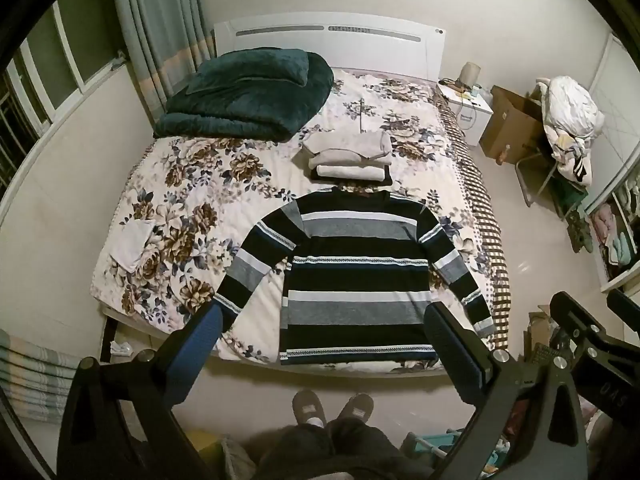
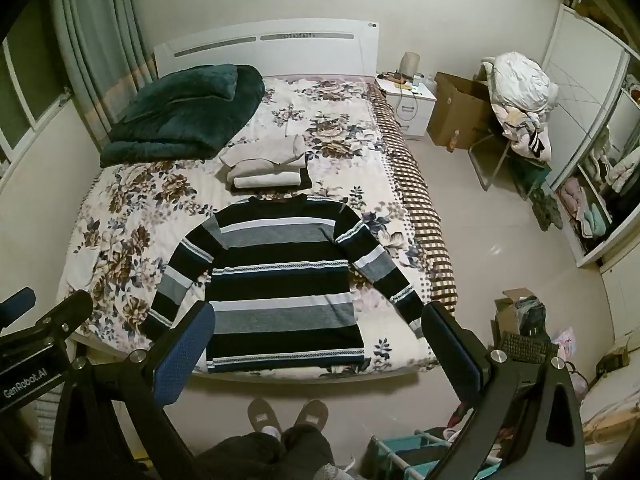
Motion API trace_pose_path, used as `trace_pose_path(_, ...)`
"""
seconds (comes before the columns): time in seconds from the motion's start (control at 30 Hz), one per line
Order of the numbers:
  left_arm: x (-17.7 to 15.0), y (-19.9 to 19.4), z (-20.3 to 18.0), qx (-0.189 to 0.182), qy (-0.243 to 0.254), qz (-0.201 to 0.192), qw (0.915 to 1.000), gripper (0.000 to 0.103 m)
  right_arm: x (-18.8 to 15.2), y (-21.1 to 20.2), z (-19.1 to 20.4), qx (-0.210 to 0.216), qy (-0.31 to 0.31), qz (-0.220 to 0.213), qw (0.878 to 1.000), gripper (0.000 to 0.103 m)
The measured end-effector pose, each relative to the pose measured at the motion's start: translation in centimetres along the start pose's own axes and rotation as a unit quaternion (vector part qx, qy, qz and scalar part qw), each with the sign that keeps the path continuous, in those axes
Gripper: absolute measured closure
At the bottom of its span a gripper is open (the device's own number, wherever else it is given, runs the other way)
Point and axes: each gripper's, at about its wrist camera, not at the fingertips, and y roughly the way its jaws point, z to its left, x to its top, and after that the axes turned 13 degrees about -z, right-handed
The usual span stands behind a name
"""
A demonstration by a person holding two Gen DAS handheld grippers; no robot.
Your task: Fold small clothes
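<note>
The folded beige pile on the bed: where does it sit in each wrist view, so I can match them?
Left wrist view: the folded beige pile sits just above centre, beyond the collar of the striped sweater.
Right wrist view: the pile sits left of centre, again just past the sweater's collar.
Shared landmark: the dark green blanket, to the pile's upper left in both.

Black-grey-white striped sweater (image 1: pixel 352 276), floral bedspread (image 1: pixel 192 208)
</note>
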Motion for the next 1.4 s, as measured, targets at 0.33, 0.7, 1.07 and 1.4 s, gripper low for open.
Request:
trace_pose_path(0.33,0.0,-0.1,0.0,-0.001,-0.002,-0.003,1.0000,0.000,0.0,-0.3,0.0,0.000,0.000,-0.003,1.000,0.000)
trace_pose_path(0.7,0.0,-0.2,0.0,-0.003,-0.002,-0.005,1.0000,0.000,0.1,-0.4,0.0,0.000,0.000,-0.003,1.000,0.000)
trace_pose_path(1.07,-0.1,-0.2,0.0,-0.003,-0.004,-0.007,1.0000,0.000,0.2,-0.5,0.0,0.001,0.000,-0.004,1.000,0.000)
trace_pose_path(1.4,1.1,-0.7,-0.2,-0.003,-0.003,-0.008,1.0000,0.000,0.3,-0.6,0.0,0.001,0.001,-0.005,1.000,0.000)
